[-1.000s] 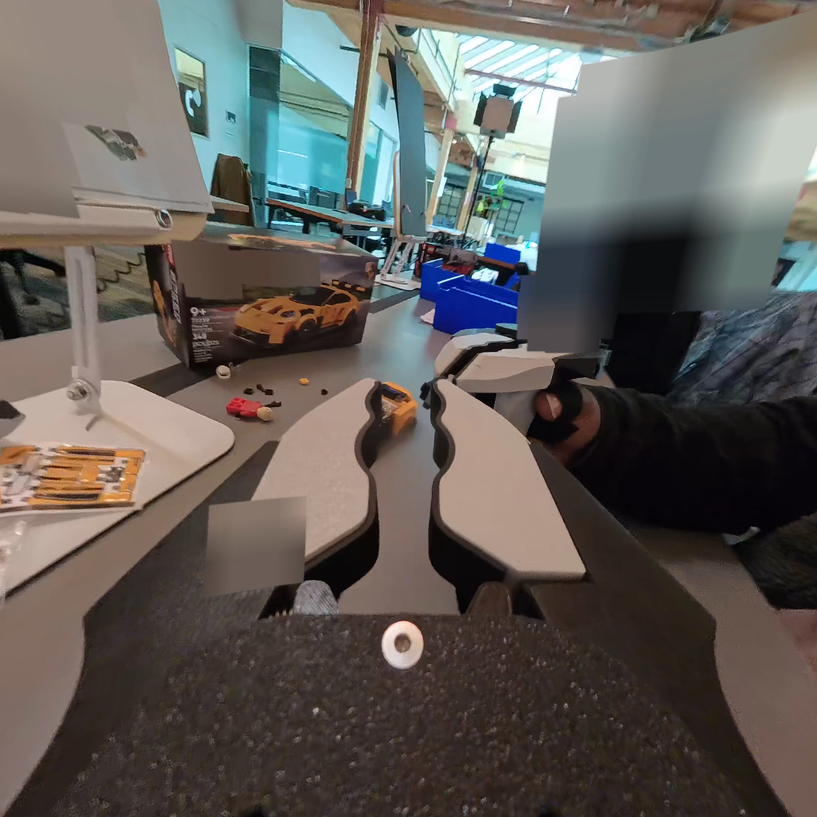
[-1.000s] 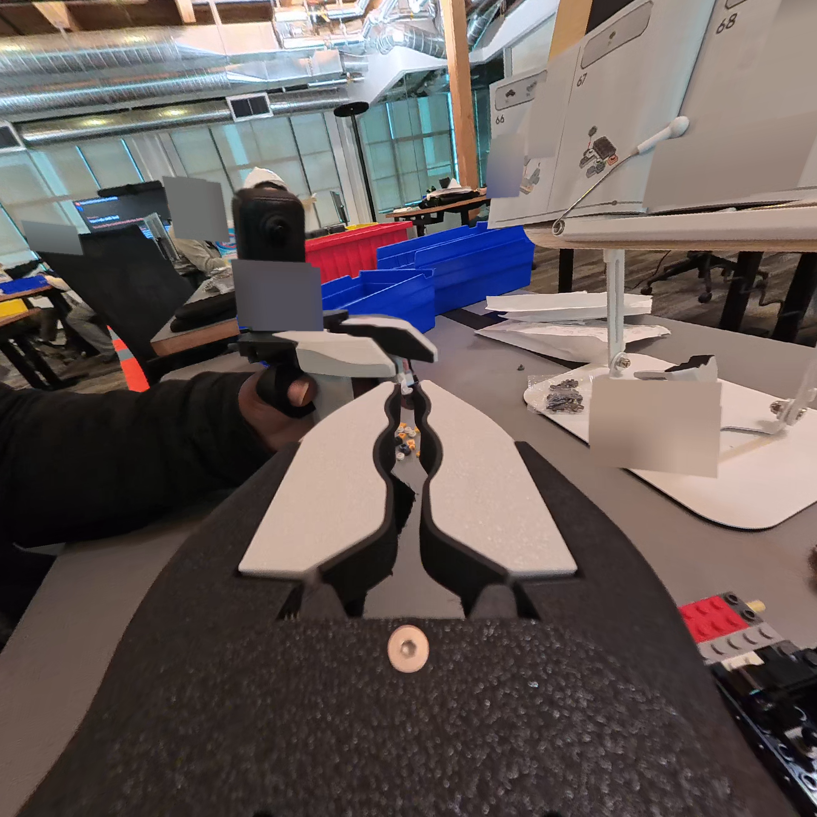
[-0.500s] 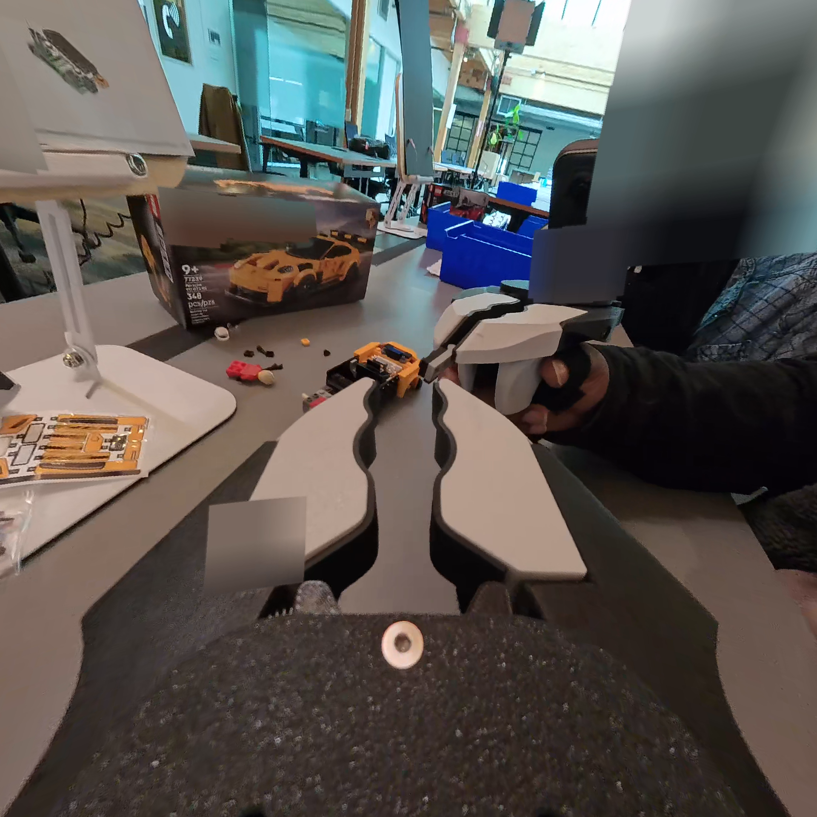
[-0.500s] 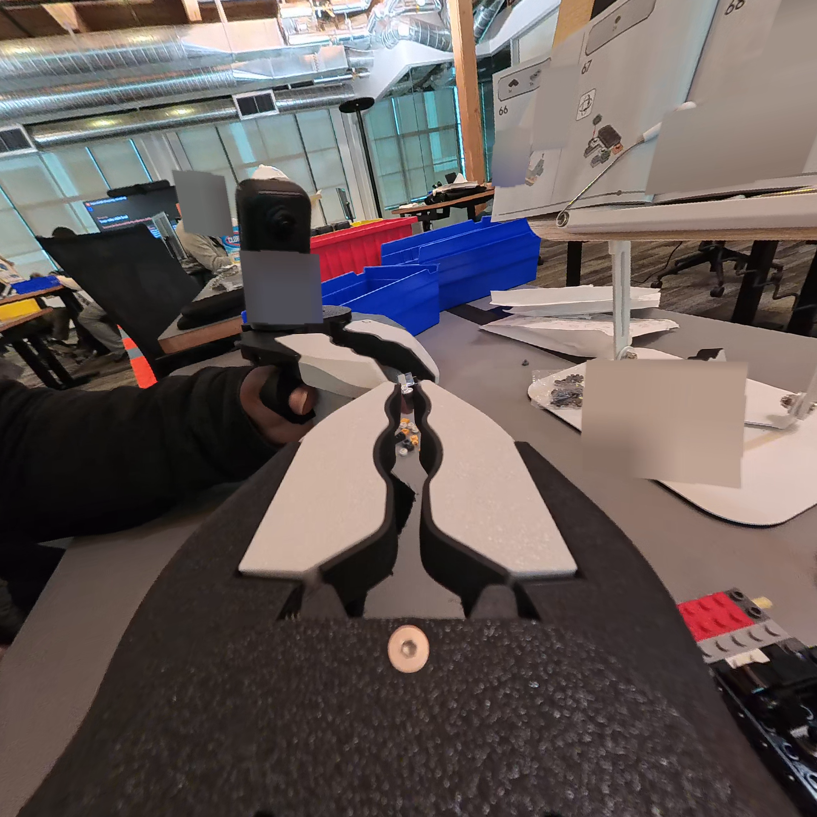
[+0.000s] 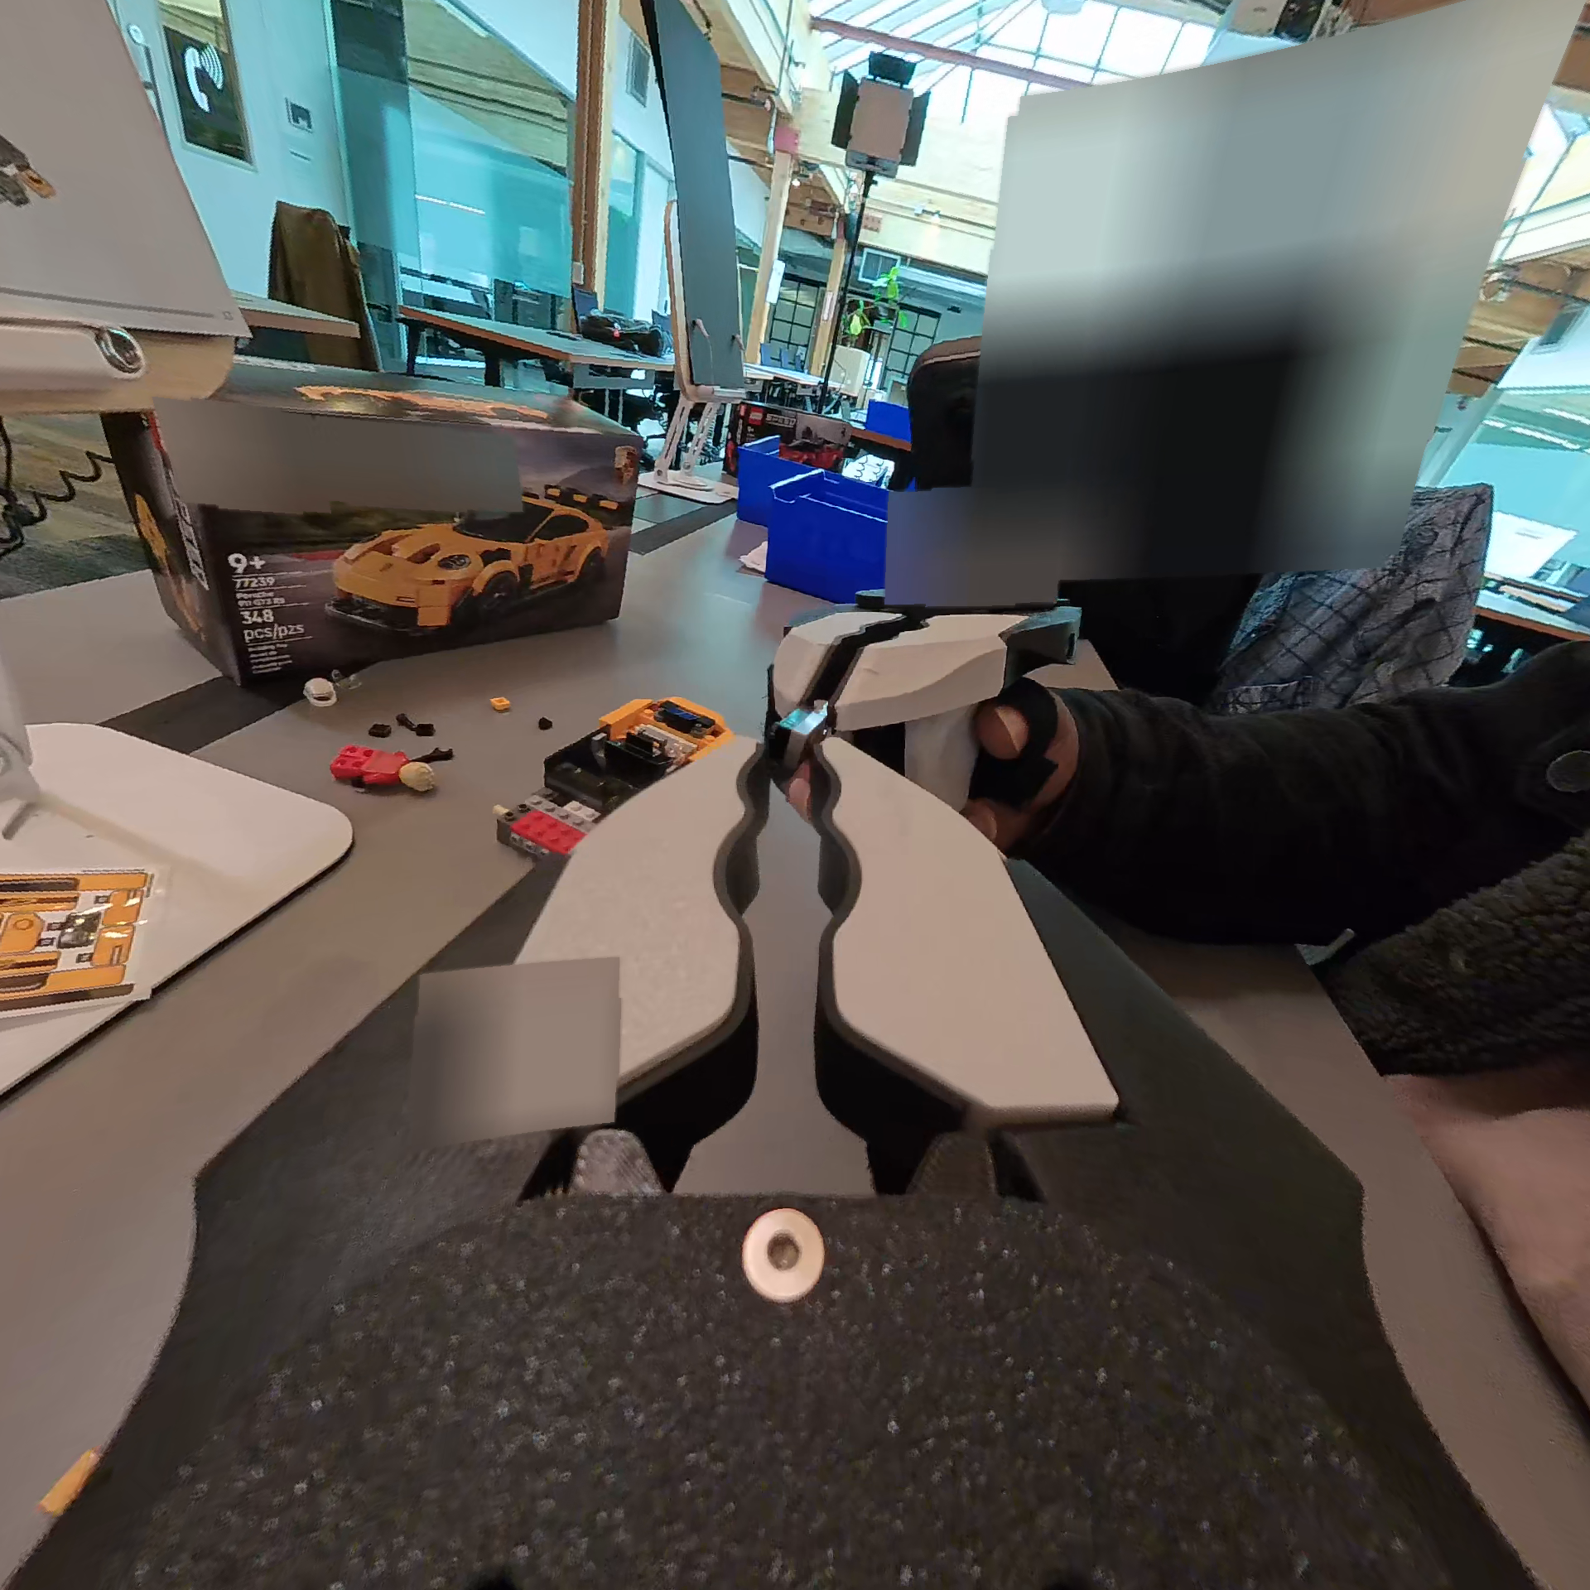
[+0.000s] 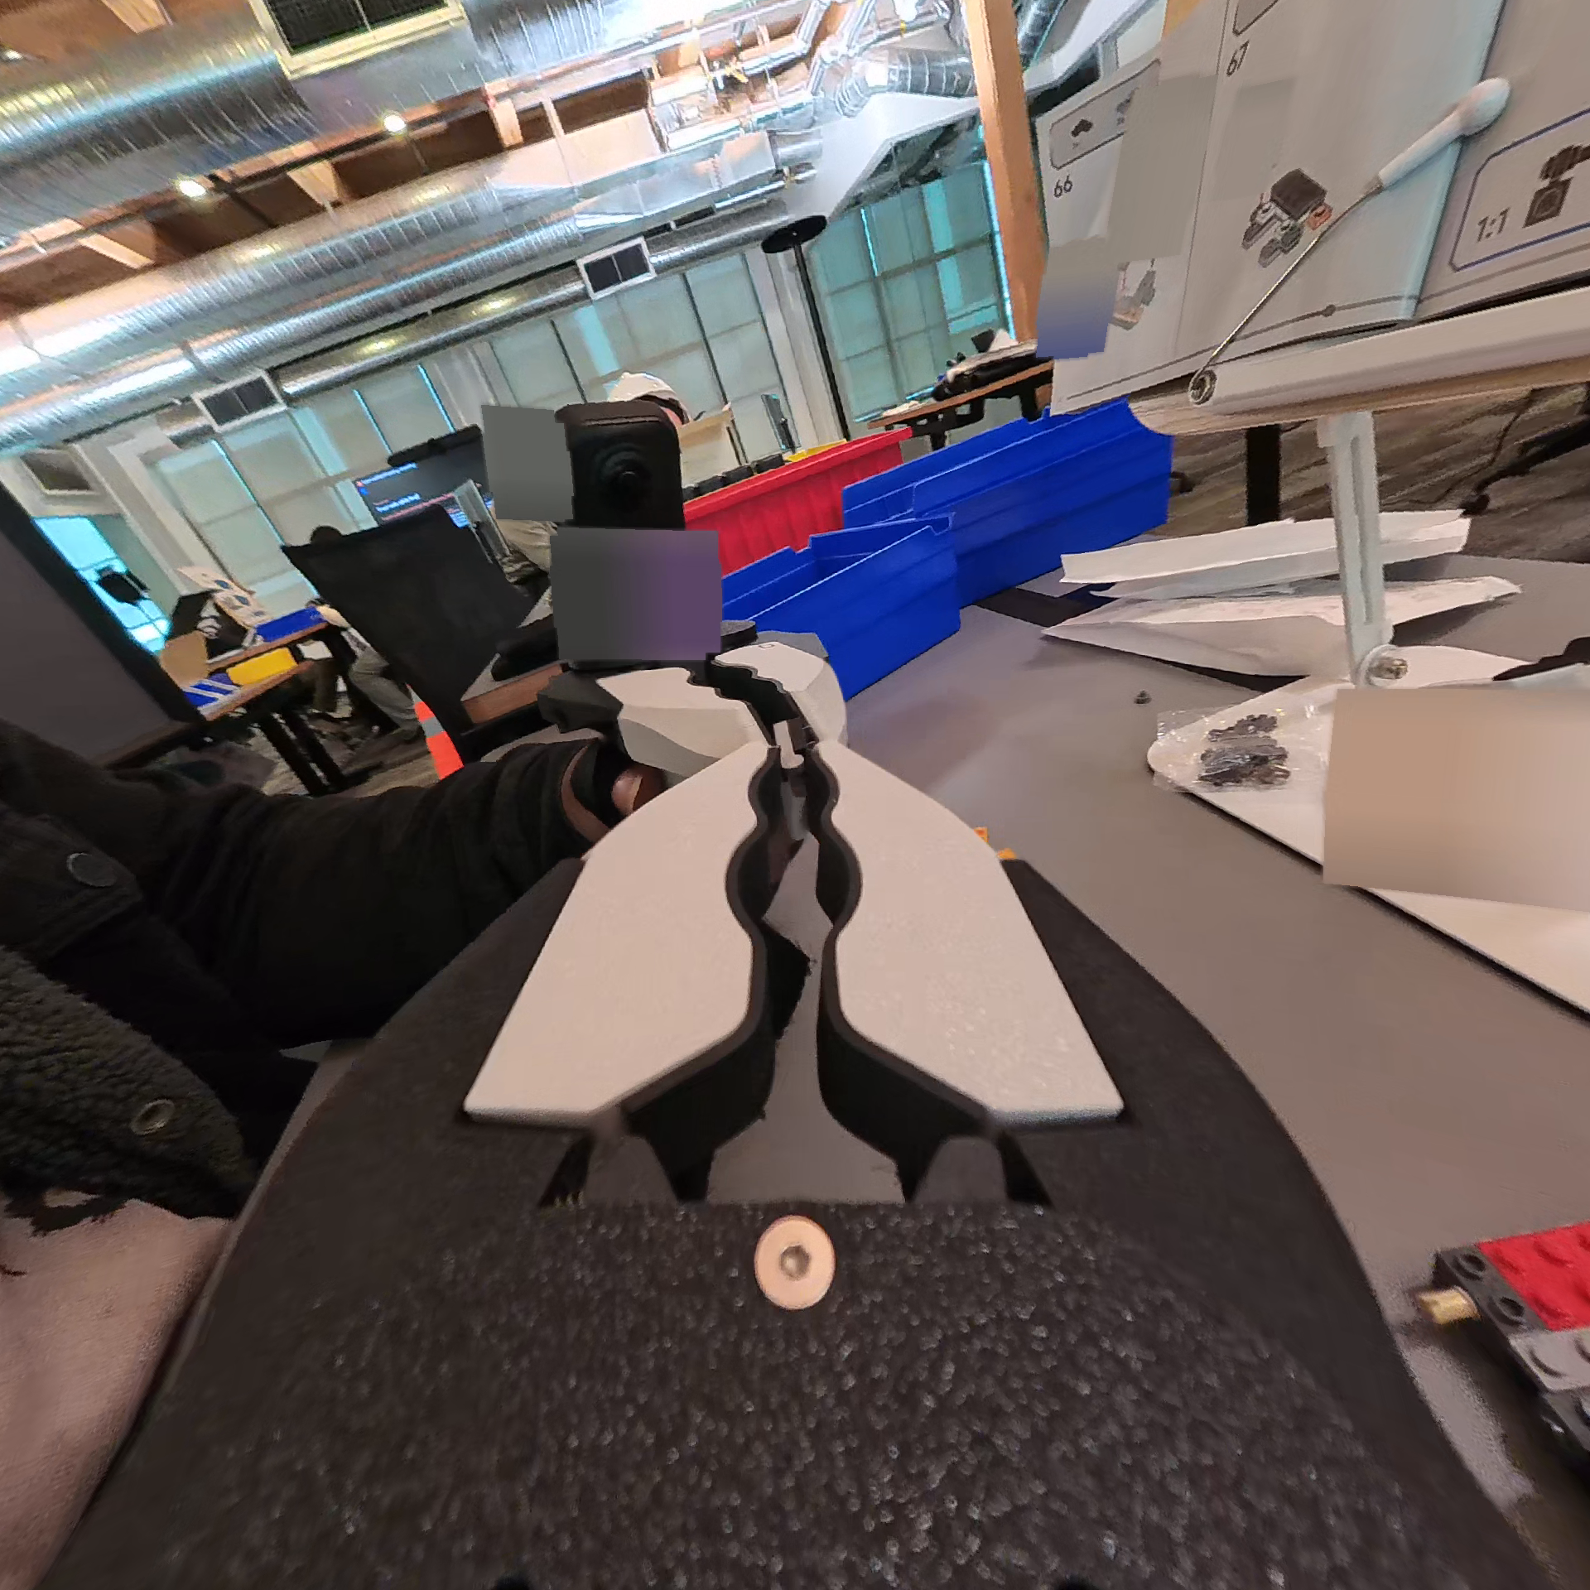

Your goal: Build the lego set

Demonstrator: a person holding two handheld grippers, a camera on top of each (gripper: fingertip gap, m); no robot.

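My left gripper (image 5: 787,757) is open by a narrow gap, with nothing seen held between its fingers. My right gripper (image 6: 793,757) faces it tip to tip and is shut on a small grey lego piece (image 5: 809,718). The piece sits just above my left fingertips (image 5: 847,800); I cannot tell whether they touch. The right gripper also shows in the left wrist view (image 5: 796,731). The partly built orange and black car (image 5: 632,761) lies on the grey table (image 5: 688,619) left of both grippers. Its red and black end shows in the right wrist view (image 6: 1531,1308).
The set's box (image 5: 387,533) stands at the back left. A red minifigure (image 5: 379,766) and small loose pieces (image 5: 413,727) lie before it. A sticker sheet (image 5: 60,933) lies on a white stand base (image 5: 215,826). The instruction booklet (image 6: 1342,172), a parts bag (image 6: 1247,748) and blue bins (image 6: 946,551) are there too. Both grippers' tips are close together, under 4 cm apart. The red minifigure (image 5: 379,766) is about 25 cm from both grippers' fingertips.
The two grippers have come together tip to tip. My left jaws have narrowed a little. The car now lies left of my left fingers instead of straight ahead.
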